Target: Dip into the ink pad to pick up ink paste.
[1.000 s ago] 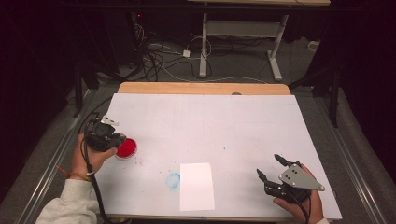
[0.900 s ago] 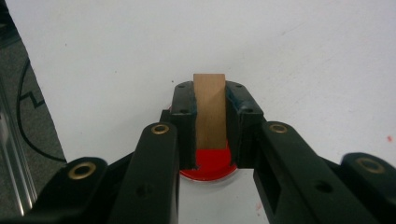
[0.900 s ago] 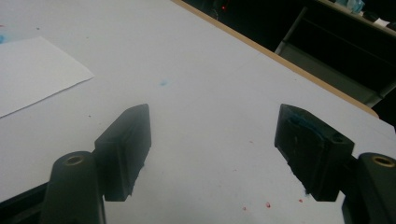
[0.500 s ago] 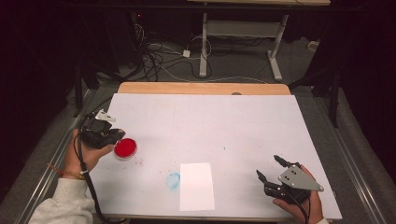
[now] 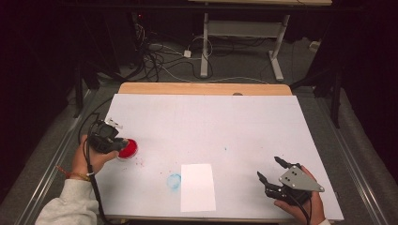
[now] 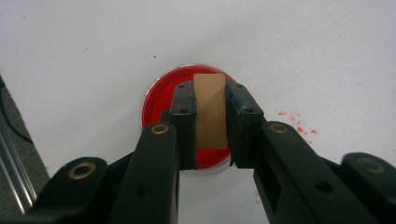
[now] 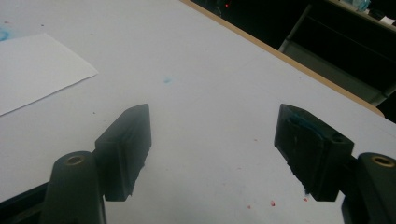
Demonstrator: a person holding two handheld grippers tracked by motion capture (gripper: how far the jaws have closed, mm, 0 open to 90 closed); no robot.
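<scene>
My left gripper [image 6: 210, 105] is shut on a small wooden block [image 6: 209, 111], held upright over a round dish of red paint [image 6: 161, 98]. In the high view that left gripper [image 5: 112, 143] sits at the table's left edge, right against the red paint dish [image 5: 129, 148]. A white sheet of paper [image 5: 198, 186] lies near the front middle, with a blue round stamp mark [image 5: 174, 180] on the table beside it. My right gripper [image 5: 272, 168] rests at the front right, open and holding nothing; its jaws [image 7: 215, 149] stand wide apart over bare table.
The white-covered table [image 5: 211, 126] has a wooden back edge [image 5: 202, 88]. Red paint specks [image 6: 299, 126] dot the surface right of the dish, and a small blue speck [image 7: 166, 80] lies mid-table. Cables and a desk frame [image 5: 206, 42] stand on the floor beyond.
My left gripper drew back to the left off the dish, then moved right onto it again with the block. The right gripper has stayed still.
</scene>
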